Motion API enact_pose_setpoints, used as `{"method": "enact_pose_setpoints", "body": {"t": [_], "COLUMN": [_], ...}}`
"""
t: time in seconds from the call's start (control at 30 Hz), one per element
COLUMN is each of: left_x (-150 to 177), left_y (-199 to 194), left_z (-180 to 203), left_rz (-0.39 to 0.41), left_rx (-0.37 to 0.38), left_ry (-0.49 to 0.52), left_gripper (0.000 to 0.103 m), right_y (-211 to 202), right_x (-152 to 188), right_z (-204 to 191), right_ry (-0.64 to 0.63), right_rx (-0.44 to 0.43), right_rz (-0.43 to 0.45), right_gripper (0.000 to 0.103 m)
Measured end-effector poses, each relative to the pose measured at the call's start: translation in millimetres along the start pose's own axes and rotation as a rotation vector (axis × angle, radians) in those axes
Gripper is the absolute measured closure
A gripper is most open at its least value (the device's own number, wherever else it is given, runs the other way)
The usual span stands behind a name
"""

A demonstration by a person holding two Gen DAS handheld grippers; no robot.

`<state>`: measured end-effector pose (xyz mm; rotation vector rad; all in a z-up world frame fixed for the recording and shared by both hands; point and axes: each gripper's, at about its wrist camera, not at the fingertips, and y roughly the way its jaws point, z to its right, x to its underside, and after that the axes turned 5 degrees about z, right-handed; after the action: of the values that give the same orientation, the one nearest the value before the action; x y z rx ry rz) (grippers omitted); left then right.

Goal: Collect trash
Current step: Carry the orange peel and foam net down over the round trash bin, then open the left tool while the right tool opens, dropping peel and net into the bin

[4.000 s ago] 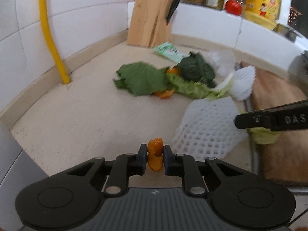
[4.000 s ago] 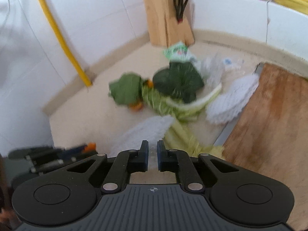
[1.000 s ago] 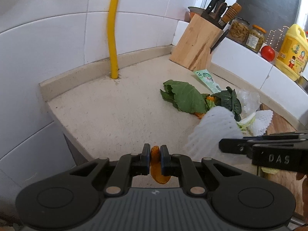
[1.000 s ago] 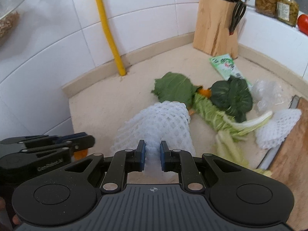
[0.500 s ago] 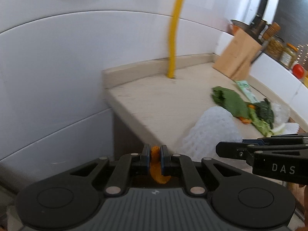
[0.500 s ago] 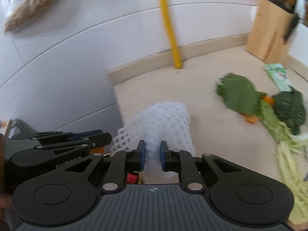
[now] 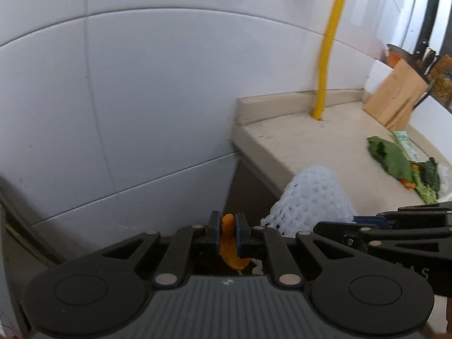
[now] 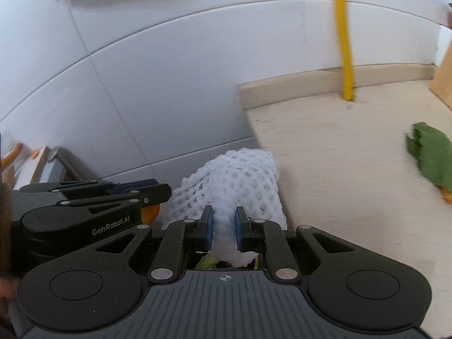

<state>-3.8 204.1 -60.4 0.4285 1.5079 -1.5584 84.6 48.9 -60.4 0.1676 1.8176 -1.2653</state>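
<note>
While left gripper (image 7: 227, 234) jaws clamp orange peel (image 7: 230, 244), right gripper (image 8: 223, 227) jaws pinch foam net (image 8: 234, 180)

Two close wrist views, shared countertop (image 7: 325, 144) corner

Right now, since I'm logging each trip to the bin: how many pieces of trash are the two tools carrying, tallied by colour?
Orange: 1, the orange peel in the left tool
White: 1, the foam net in the right tool
Total: 2
</note>
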Motion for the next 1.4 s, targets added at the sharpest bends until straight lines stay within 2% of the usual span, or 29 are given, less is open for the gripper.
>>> {"method": "enact_pose_setpoints", "body": {"t": [0.27,0.6,1.03,1.27,1.33,1.4], "left_x": [6.8,7.5,12.0,13.9,13.7,14.4], "left_y": [16.9,31.9,64.6,77.8,80.9,83.4], "left_z": [-21.6,-35.8,-49.2,-52.2,-54.9,-57.5], "left_rz": [-0.047,-0.096,-0.223,-0.275,-0.291,-0.303], "left_rx": [-0.035,-0.062,-0.12,-0.122,-0.115,-0.121], "left_ry": [-0.027,-0.062,-0.097,-0.106,-0.119,-0.128], "left_gripper": [0.096,0.096,0.096,0.092,0.084,0.083], "right_y": [33.3,66.6,112.4,133.1,138.9,142.9], "right_x": [-0.7,-0.4,7.4,10.7,10.4,12.4], "right_z": [-18.1,-18.9,-13.6,-12.0,-12.0,-12.1], "right_ry": [-0.015,-0.01,0.014,0.027,0.026,0.027], "right_rx": [-0.018,-0.002,-0.006,-0.019,-0.021,-0.02], "right_rz": [-0.04,-0.101,-0.192,-0.246,-0.259,-0.268], "right_gripper": [0.083,0.082,0.081,0.073,0.069,0.064]}}
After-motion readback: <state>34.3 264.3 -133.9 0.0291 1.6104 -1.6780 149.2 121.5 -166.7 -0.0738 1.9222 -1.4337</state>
